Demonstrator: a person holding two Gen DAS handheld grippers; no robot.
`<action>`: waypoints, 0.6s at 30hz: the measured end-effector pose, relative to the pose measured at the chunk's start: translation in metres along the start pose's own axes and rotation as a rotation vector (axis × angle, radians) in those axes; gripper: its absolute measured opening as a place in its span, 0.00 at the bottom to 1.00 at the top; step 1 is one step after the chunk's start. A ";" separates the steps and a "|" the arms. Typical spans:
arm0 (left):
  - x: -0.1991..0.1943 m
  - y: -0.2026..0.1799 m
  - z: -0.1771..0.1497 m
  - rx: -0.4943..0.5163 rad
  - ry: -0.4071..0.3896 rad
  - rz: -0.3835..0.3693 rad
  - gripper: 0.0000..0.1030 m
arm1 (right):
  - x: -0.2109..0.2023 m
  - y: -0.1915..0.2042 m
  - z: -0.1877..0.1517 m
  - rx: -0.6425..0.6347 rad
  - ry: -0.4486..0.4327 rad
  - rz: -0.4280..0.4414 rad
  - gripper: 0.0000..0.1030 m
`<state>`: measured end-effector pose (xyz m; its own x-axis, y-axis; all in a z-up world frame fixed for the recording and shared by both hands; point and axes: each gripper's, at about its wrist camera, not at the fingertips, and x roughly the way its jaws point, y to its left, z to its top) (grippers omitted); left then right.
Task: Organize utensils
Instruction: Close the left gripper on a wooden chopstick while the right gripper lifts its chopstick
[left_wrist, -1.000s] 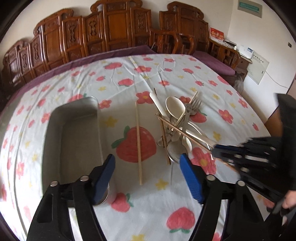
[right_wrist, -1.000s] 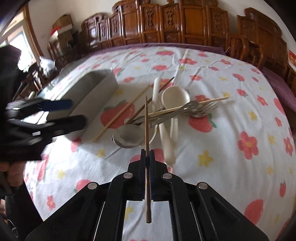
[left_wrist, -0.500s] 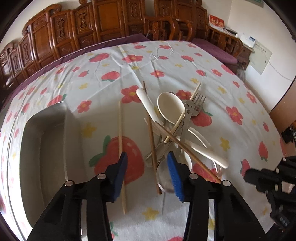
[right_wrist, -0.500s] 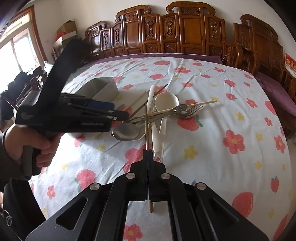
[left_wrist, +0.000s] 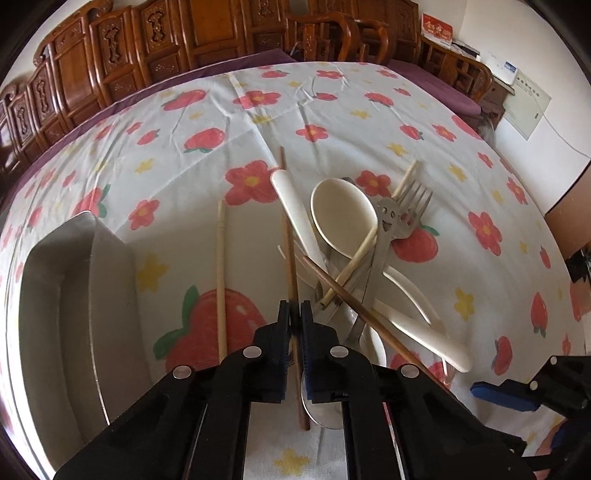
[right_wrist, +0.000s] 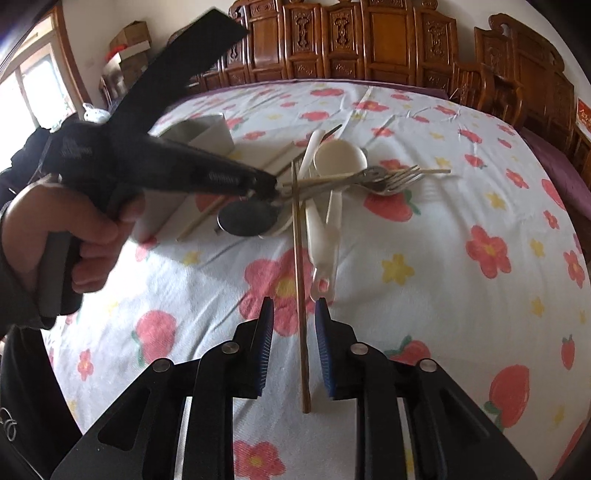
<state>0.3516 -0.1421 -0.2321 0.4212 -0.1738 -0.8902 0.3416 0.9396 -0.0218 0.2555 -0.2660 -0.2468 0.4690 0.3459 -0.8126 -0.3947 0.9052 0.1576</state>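
Note:
A pile of utensils lies on the flowered tablecloth: white spoons (left_wrist: 341, 218), a smiley fork (left_wrist: 402, 210), pale chopsticks and two dark brown ones. My left gripper (left_wrist: 295, 312) is shut on one dark chopstick (left_wrist: 290, 229) at the pile's left edge; from the right wrist view it (right_wrist: 273, 188) reaches in from the left. My right gripper (right_wrist: 293, 314) is opening, and the other dark chopstick (right_wrist: 298, 258) lies loose between its jaws, its far end resting on the pile. A pale chopstick (left_wrist: 221, 277) lies alone left of the pile.
A metal tray (left_wrist: 48, 295) stands at the left of the table, also seen in the right wrist view (right_wrist: 207, 133). A metal spoon (right_wrist: 245, 219) lies under the pile. Carved wooden chairs ring the far edge. A hand (right_wrist: 92, 236) holds the left gripper.
My left gripper moved right to the pile and shut on a dark chopstick. My right gripper sank a little and opened, letting its chopstick rest on the cloth.

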 end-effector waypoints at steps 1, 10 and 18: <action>-0.001 0.001 0.000 -0.001 -0.002 -0.001 0.05 | 0.001 -0.001 -0.001 0.001 0.005 0.000 0.24; -0.035 0.012 -0.008 -0.028 -0.075 -0.002 0.04 | 0.011 0.000 -0.010 -0.022 0.048 -0.022 0.12; -0.071 0.020 -0.018 -0.030 -0.135 0.003 0.04 | 0.007 0.005 -0.016 -0.045 0.046 -0.030 0.05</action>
<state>0.3132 -0.1058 -0.1773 0.5319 -0.2072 -0.8211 0.3155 0.9483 -0.0349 0.2445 -0.2628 -0.2609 0.4445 0.3060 -0.8419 -0.4167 0.9026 0.1081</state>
